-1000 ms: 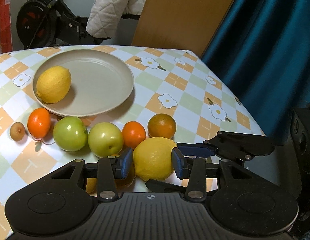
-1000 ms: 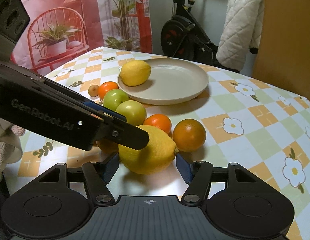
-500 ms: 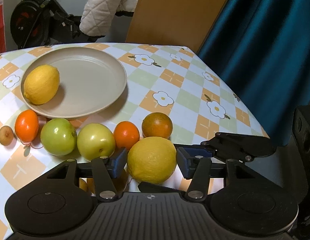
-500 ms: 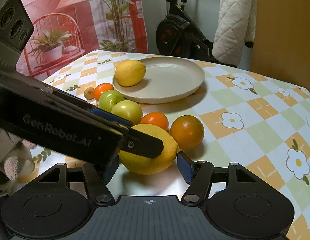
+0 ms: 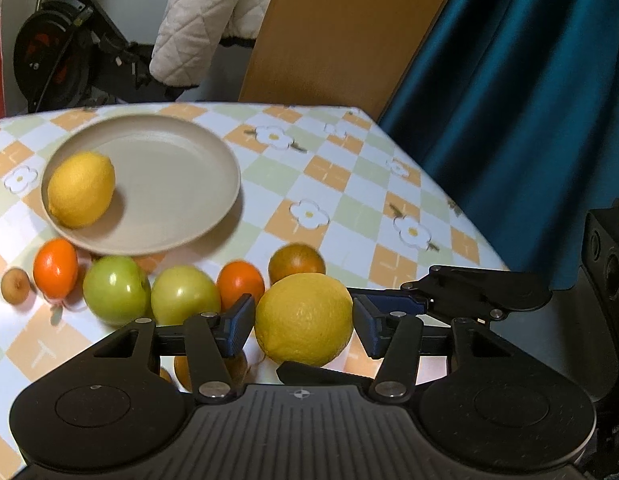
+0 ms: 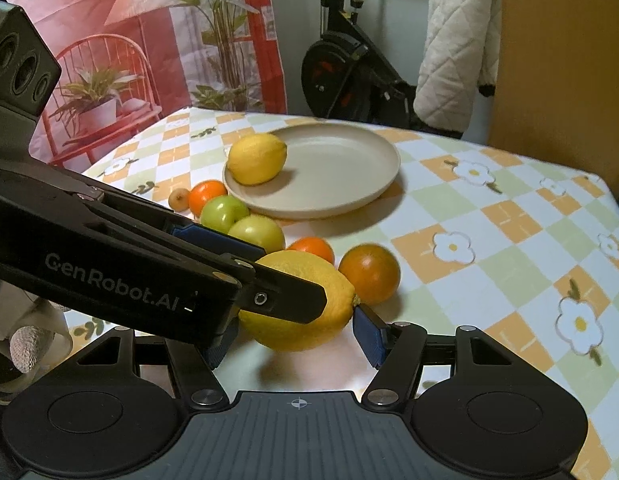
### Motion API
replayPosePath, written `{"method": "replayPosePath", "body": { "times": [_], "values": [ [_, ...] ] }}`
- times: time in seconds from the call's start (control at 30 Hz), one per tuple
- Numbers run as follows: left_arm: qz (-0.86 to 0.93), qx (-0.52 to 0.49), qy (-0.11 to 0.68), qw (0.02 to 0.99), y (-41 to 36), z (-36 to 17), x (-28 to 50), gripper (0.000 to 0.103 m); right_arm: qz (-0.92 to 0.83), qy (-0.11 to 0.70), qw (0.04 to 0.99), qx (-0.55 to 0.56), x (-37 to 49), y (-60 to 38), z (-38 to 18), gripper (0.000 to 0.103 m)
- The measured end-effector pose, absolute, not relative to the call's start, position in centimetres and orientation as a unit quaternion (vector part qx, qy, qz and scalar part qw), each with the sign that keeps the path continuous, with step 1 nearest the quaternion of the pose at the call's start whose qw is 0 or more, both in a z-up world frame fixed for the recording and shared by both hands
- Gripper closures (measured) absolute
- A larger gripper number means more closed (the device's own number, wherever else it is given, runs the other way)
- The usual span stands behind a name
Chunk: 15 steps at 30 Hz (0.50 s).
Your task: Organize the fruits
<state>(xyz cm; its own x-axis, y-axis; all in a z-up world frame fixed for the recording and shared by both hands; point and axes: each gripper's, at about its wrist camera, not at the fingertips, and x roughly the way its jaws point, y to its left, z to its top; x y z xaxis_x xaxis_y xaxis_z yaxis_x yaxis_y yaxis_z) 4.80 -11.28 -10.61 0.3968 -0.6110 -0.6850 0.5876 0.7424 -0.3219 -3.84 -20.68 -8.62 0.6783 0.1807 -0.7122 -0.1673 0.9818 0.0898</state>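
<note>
In the right wrist view the left tongs (image 6: pixel 265 280) cross from the left edge and cover part of the near lemon (image 6: pixel 309 308); their side reads "GenRobot.AI". A partly hidden orange fruit (image 5: pixel 185 368) shows at lower centre of the left wrist view, too covered to identify. The plate (image 5: pixel 181 184), upper left, holds one far lemon (image 5: pixel 80 189). The near lemon sits at centre between both tools: the left tongs (image 5: pixel 304 324) stand released with gaps either side; the right tongs (image 6: pixel 297 336) clench its ends. It rests on the bench (image 6: pixel 489 220).
</note>
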Motion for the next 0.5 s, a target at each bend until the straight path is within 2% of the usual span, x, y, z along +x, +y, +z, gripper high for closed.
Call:
{"method": "replayPosePath", "body": {
  "times": [0.5],
  "values": [
    [-0.352, -0.021, 0.347, 0.869, -10.4, -5.0, 7.9, 0.047, 0.103, 0.334, 0.936, -0.031, 0.8, -20.4, -2.2, 0.044]
  ]
}}
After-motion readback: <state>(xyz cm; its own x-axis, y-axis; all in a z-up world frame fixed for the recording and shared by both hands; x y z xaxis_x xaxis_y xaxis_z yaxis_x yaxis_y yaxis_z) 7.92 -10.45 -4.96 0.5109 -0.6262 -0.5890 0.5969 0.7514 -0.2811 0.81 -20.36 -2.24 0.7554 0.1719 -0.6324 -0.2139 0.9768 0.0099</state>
